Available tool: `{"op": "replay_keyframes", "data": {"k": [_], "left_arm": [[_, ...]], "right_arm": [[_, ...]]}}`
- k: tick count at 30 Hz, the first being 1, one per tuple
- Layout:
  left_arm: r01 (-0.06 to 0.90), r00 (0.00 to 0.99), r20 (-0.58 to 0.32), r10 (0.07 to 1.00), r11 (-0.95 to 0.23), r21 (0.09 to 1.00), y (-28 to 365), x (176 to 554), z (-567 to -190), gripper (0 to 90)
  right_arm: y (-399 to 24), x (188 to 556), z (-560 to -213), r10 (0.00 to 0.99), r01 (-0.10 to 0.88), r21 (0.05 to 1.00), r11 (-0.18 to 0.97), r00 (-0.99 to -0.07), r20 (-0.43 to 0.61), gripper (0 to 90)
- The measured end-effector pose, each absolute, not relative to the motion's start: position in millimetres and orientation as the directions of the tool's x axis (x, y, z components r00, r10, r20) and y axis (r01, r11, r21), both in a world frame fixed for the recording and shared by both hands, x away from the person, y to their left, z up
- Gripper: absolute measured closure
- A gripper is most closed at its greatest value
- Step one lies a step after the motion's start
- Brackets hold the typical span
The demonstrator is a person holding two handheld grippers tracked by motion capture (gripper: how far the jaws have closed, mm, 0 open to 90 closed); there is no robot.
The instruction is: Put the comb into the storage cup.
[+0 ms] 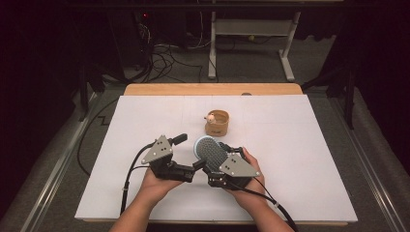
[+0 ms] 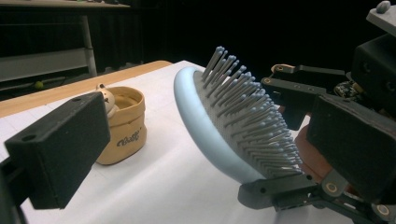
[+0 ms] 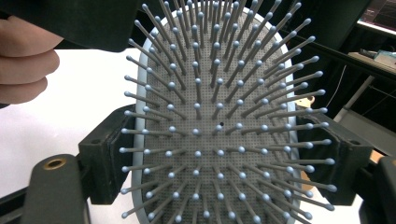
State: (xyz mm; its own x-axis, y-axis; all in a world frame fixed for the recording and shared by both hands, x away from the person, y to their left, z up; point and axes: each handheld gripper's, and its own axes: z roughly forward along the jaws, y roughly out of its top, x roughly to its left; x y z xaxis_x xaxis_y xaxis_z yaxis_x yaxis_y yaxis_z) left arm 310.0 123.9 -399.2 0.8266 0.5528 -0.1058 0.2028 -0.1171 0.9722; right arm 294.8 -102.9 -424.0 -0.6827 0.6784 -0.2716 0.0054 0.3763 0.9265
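A pale-blue hairbrush [image 1: 209,151], bristles up, sits at centre frame above the white table [image 1: 300,145], clamped across its head by the right gripper [image 1: 218,159]; its handle is hidden. The left gripper [image 1: 186,153] alongside stands open, empty. A tan cup [image 1: 216,123] waits behind.

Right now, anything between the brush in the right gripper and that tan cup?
Nothing visible. The right gripper clamps the blue hairbrush by its edges, head raised. Only bare white table lies between it and the tan cup. The left gripper sits to the brush's left, off that line, jaws open.
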Motion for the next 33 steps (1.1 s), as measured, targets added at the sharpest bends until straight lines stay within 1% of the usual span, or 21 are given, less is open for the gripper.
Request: {"op": "replay_keyframes", "data": {"k": [12, 26, 33], "left_arm": [[0.215, 0.832, -0.117, 0.543, -0.121, 0.969, 121.0, 310.1, -400.6, 1.1], [0.246, 0.828, -0.154, 0.54, -0.103, 0.964, 120.4, 313.7, -404.1, 2.0], [0.254, 0.825, -0.169, 0.539, -0.088, 0.963, 122.2, 313.9, -403.5, 5.2]], "right_arm": [[-98.1, 292.4, -425.0, 0.666, -0.008, 0.921, 0.39, -0.688, -0.288, 20.6], [-93.3, 289.6, -426.3, 0.656, -0.023, 0.916, 0.4, -0.691, -0.304, 20.6], [-93.8, 289.6, -426.1, 0.657, -0.021, 0.918, 0.397, -0.692, -0.3, 20.6]]}}
